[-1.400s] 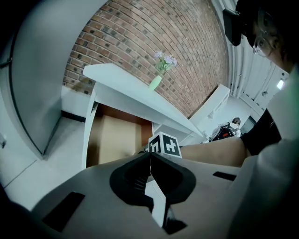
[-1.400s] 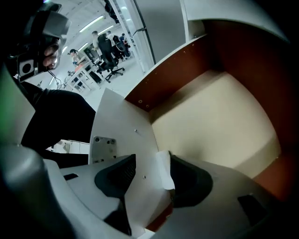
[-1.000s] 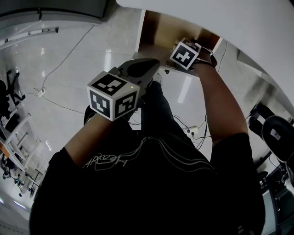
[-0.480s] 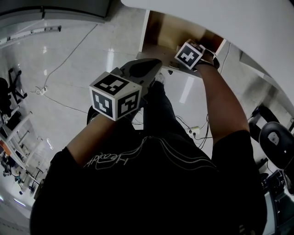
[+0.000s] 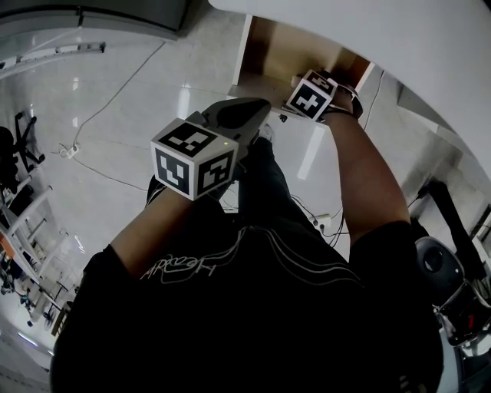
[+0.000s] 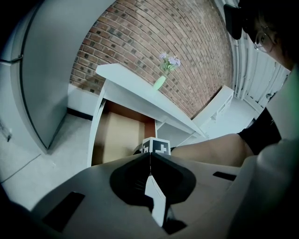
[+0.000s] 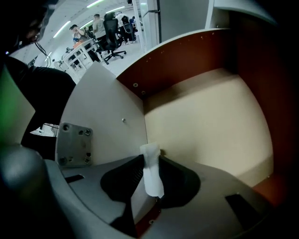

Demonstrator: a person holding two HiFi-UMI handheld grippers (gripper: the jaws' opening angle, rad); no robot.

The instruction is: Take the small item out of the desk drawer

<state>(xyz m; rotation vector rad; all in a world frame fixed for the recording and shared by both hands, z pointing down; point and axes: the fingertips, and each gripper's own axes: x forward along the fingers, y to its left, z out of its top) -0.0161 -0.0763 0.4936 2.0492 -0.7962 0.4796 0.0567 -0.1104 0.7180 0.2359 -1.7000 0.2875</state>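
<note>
Small white item (image 7: 150, 172), narrow and soft-looking, upright, pinched between the closing jaws of the right gripper (image 7: 150, 158), over the tan floor of the open desk drawer (image 7: 212, 116), reddish-brown walls

Glossy pale floor (image 5: 115, 77) below, throwing back the ceiling light, thin cables (image 5: 92, 115) trailing across it. Ahead, a red brick wall (image 6: 154, 42) rises behind the white desk (image 6: 135, 86), with a green vase (image 6: 160, 82) of pale flowers on top. There's a grey panel (image 6: 46, 79) at the left, maybe a cabinet door. Far back, black office chairs (image 7: 112, 39) sit under strip lights (image 7: 96, 3).
</note>
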